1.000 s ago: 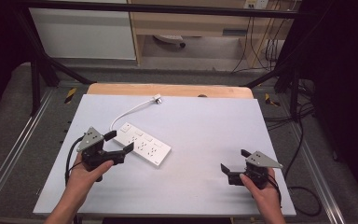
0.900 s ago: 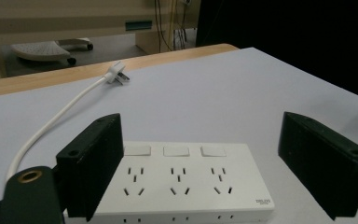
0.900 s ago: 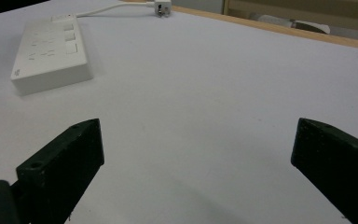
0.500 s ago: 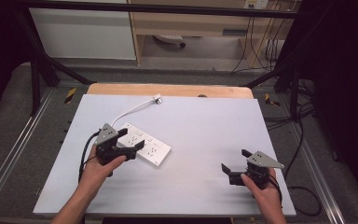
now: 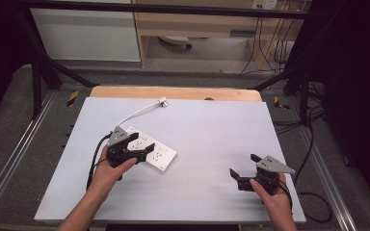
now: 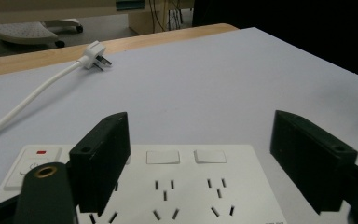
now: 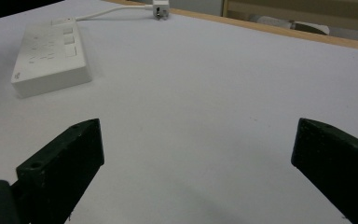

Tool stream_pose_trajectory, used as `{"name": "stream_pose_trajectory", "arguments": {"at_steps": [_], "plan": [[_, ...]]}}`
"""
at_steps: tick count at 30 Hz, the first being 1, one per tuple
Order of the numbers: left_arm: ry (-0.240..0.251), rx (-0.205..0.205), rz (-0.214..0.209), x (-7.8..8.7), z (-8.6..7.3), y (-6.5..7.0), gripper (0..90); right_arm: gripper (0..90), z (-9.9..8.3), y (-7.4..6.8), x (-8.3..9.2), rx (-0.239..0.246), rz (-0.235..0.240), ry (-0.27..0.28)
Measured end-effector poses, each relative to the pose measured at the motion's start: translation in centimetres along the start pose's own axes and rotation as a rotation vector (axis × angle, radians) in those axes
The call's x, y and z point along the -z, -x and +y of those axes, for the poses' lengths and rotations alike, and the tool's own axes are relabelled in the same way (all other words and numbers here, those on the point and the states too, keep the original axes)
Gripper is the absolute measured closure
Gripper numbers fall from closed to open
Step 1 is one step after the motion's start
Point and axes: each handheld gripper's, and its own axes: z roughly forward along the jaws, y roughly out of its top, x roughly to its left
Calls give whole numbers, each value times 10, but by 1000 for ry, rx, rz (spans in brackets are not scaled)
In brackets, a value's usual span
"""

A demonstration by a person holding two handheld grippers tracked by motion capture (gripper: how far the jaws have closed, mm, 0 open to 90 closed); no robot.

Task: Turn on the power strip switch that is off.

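High view, power strip (image 5: 150,150) lying diagonally

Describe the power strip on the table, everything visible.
The power strip is a flat white plastic block lying face up, angled on the grey table. It has rows of sockets, square switches and a red indicator at one end. Its white cable runs to an unplugged plug. The left gripper hovers over it, fingers open.

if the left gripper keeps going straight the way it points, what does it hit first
Most likely the white power strip: the left gripper hangs just over it with open jaws straddling its top. Beyond that lies bare table, though depth is hard to judge.
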Motion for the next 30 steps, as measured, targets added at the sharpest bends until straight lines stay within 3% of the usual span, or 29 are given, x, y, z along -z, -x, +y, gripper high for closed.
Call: {"name": "stream_pose_trajectory", "arguments": {"at_steps": [7, 21, 25, 27, 30], "plan": [[-9, -2, -7, -6, 0, 1, 290, 28, 0, 1, 1, -1, -3, 0], [-61, 5, 30, -16, -5, -8, 412, 28, 0, 2, 2, -5, -2, 0], [-72, 7, 25, -19, -6, -8, 464, 28, -1, 2, 2, -5, -2, -1], [-77, 33, -7, -19, -7, -8, 497, 28, -1, 2, 2, -6, -2, -1], [-71, 14, -16, -20, -7, -7, 549, 28, -1, 2, 2, -7, 0, -2]]}}
